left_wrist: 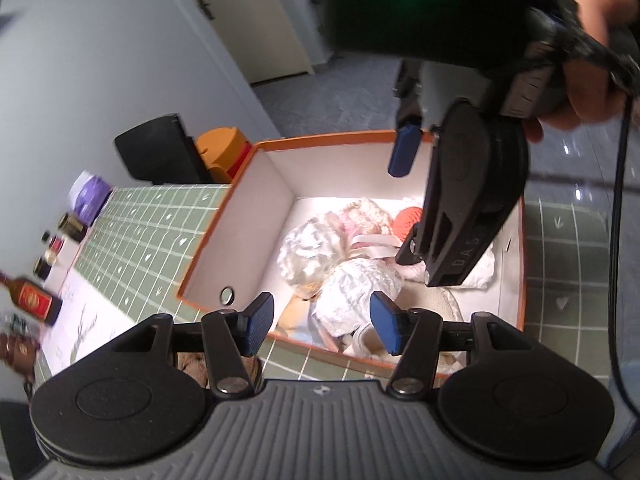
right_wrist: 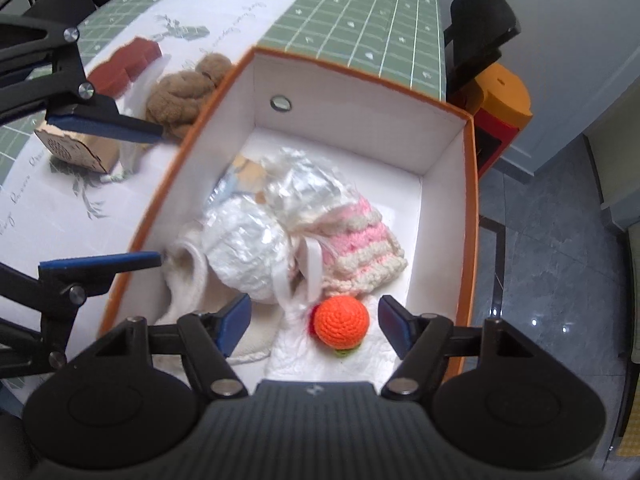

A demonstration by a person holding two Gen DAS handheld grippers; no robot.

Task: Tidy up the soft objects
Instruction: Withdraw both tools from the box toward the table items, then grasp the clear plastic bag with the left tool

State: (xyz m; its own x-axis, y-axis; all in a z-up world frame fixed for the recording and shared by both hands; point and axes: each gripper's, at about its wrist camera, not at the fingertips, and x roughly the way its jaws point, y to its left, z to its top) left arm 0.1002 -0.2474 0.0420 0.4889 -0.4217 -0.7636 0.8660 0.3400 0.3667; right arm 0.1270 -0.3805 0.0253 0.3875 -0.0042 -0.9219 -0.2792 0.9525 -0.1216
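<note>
Lying partly hidden behind the left gripper's fingers at the near edge of the table: a brown plush toy. Blurring past reading at the table's left edge: small bottles. Covering part of the box's contents: the right gripper, its second finger out of sight. Running off the right wrist picture's left edge: the left gripper's arms.

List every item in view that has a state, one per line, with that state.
left gripper: open, empty, over the box's near wall
right gripper: open, empty, above the box
orange box: lidless, holding soft items
orange crochet ball: inside the box, on white cloth
pink-and-cream knit hat: inside the box
brown plush toy: outside the box, on the table
</note>
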